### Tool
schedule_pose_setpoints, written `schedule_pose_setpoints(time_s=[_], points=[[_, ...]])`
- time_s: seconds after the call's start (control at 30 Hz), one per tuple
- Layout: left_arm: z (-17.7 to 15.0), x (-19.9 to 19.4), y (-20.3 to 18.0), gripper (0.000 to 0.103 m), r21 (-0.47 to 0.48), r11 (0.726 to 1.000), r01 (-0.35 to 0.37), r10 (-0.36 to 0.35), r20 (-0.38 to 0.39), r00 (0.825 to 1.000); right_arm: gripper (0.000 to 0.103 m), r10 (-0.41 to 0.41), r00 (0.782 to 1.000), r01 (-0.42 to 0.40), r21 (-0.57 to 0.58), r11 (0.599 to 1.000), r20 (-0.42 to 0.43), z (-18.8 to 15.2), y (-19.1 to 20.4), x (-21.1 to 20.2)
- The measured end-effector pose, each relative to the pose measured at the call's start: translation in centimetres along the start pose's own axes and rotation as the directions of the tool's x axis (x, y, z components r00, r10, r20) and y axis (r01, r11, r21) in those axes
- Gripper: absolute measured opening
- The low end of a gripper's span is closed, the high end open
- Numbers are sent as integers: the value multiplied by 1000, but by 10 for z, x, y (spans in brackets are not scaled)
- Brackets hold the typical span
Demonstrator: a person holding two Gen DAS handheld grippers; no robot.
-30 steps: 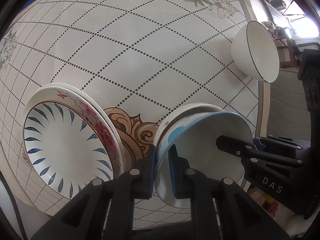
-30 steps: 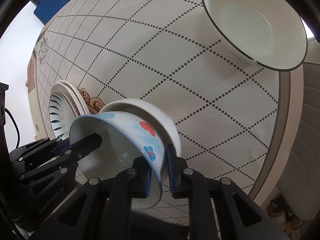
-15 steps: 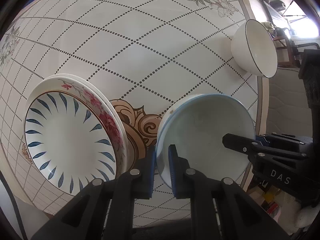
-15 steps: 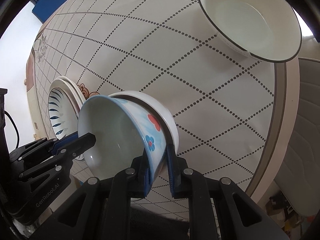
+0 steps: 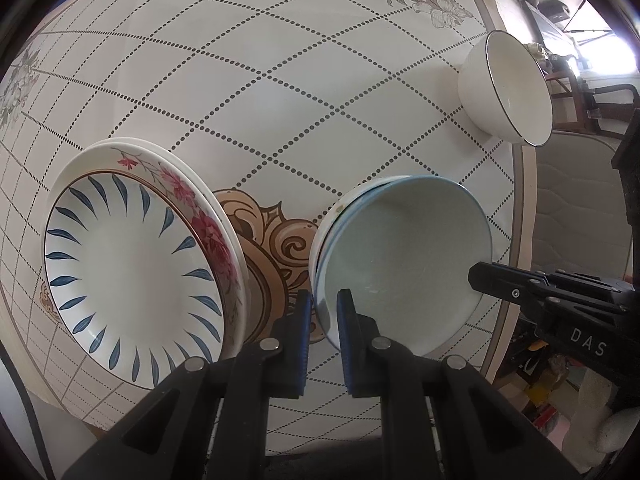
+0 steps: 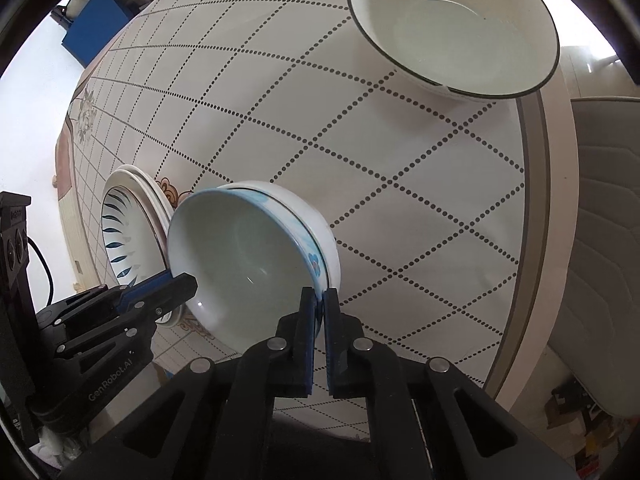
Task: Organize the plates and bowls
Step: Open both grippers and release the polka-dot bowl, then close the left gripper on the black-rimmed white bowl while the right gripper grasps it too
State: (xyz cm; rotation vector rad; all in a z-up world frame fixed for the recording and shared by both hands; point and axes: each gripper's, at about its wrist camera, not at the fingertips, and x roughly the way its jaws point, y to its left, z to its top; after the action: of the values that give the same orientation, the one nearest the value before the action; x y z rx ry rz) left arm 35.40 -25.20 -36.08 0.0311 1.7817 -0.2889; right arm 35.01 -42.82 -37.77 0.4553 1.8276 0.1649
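Clamping the blue-rimmed bowl (image 5: pixel 400 264), left claw (image 5: pixel 322 312) and right claw (image 6: pixel 319 312) pinch opposite rims; only the right view shows its flower print.

Left gripper (image 5: pixel 323 312): matte black plastic frame with triangular cut-outs, silver round screws along both arms, blue pads on the fingers (image 5: pixel 301 344). Right gripper (image 6: pixel 319 312): same black build, silver screws, blue pads. White "DAS" lettering at right of left view; "GenRobot.AI" lettering at lower left of right view.
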Motion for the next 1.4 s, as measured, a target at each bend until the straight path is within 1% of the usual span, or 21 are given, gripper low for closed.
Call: schedule_pose_setpoints(time_s=[0.1,0.3,0.37,0.43,0.5,0.6,0.63,0.67,0.7,0.73,0.77,0.8,0.83,0.93,1.0,1.13,1.2,1.3,1.4], points=[[1,1,-2,11,6,1000,-11,11,3,1000,5,27,1000,-27,10,1000,5,-1,-5,-1],[1,2,-6,11,9,1000,-17,17,1,1000,5,20,1000,-20,5,1000,20,-4,-5,0],[1,-4,-5,12,4,1000,-26,25,16,1000,5,19,1000,-19,-1,1000,20,-4,-4,0],[-3,-19,-4,12,-8,998,-63,64,67,996,5,8,999,-7,-27,1000,39,-5,0,-6],[-9,-42,-7,12,-26,995,-94,97,151,984,5,9,996,-4,-58,998,84,-8,2,-18],[-11,-74,-23,12,-21,988,-153,153,268,951,6,48,986,-38,-63,997,157,-13,-1,-42],[-9,-83,-28,15,-14,988,-157,154,291,944,9,49,981,-39,-54,998,187,-14,-4,-51],[-6,-89,-35,20,-9,987,-160,155,310,938,11,39,975,-30,-45,999,220,-15,-8,-60],[-3,-93,-42,23,-3,988,-157,150,326,933,22,21,968,-13,-35,999,249,-15,-13,-69],[3,-97,-47,30,8,989,-144,133,335,933,41,-2,961,8,-20,1000,275,-15,-18,-77],[9,-97,-54,36,22,992,-125,111,334,936,53,-14,954,17,-7,1000,299,-15,-24,-84],[16,-97,-62,36,37,994,-101,83,327,941,77,-5,948,5,1,1000,317,-14,-31,-90],[25,-96,-69,36,46,995,-86,66,320,945,86,16,946,-20,9,1000,325,-11,-39,-95],[53,-91,-92,38,74,996,-55,30,301,953,86,87,940,-116,70,991,329,-1,-71,-104],[72,-86,-108,39,94,994,-62,32,290,956,86,108,931,-162,128,979,349,9,-93,-108],[109,-71,-135,39,140,987,-74,38,249,968,86,107,927,-193,212,958,360,31,-127,-104],[127,-60,-143,39,146,987,-66,33,217,976,86,114,927,-209,240,948,357,44,-141,-101],[150,-43,-149,39,145,988,-59,33,172,984,86,130,929,-226,254,940,345,62,-153,-93],[164,-26,-153,39,158,985,-61,41,129,991,86,131,934,-223,257,940,331,78,-157,-85]])
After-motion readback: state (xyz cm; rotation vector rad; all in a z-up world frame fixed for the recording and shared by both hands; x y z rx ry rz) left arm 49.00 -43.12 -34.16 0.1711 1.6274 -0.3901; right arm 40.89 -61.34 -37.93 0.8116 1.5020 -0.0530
